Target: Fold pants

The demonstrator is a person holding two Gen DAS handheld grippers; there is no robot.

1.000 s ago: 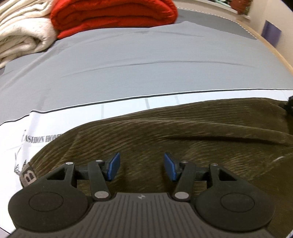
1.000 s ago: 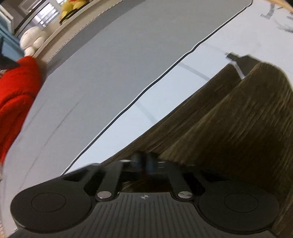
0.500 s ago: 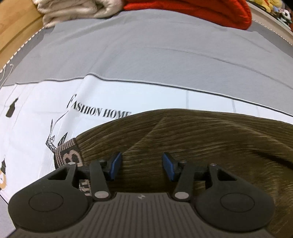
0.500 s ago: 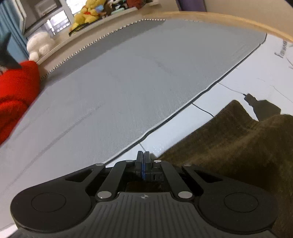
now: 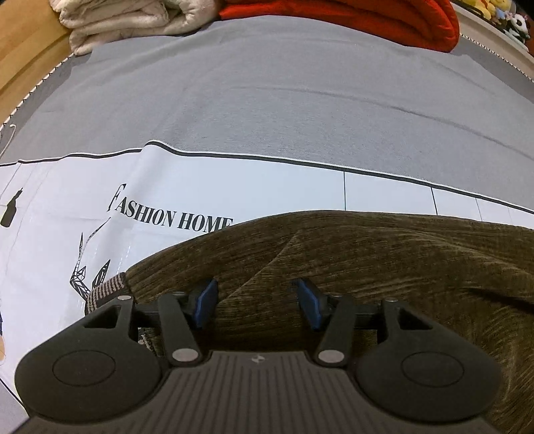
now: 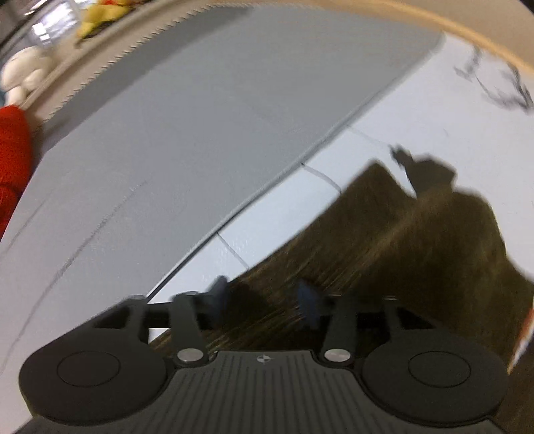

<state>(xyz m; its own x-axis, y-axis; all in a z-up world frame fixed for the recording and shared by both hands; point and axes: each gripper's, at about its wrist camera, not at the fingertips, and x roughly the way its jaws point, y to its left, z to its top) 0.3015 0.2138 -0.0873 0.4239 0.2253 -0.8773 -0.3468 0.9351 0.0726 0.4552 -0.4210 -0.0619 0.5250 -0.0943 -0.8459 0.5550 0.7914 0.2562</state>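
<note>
**A:** So where are the tools at? The left tool [image 5: 256, 302] hangs over the pants [image 5: 367, 267], blue pads [image 5: 204, 300] apart and easing wider, cloth under the gap but nothing pinched. The right tool [image 6: 263, 302] is blurry, though its jaws are clearly spreading too, with brown fabric below them and no grip on it.

**B:** Yeah, both let go. The pants lie flat on the bed, on the white printed sheet [image 5: 233, 187], just short of the grey blanket [image 5: 267, 100].

**A:** How do they handle, you reckon?

**B:** Looks like ribbed corduroy, so soft and floppy but on the thick side. Probably a bit heavy, not slippery, nothing to break. I'd pinch at the striped waistband [image 5: 106, 287] by the left tool, or along a folded edge, since a mid-panel grab likely just bunches.

**A:** Any containers?

**B:** None I can see. Just a folded cream blanket [image 5: 133, 23] and a red one [image 5: 367, 16] stacked at the far end.
</note>
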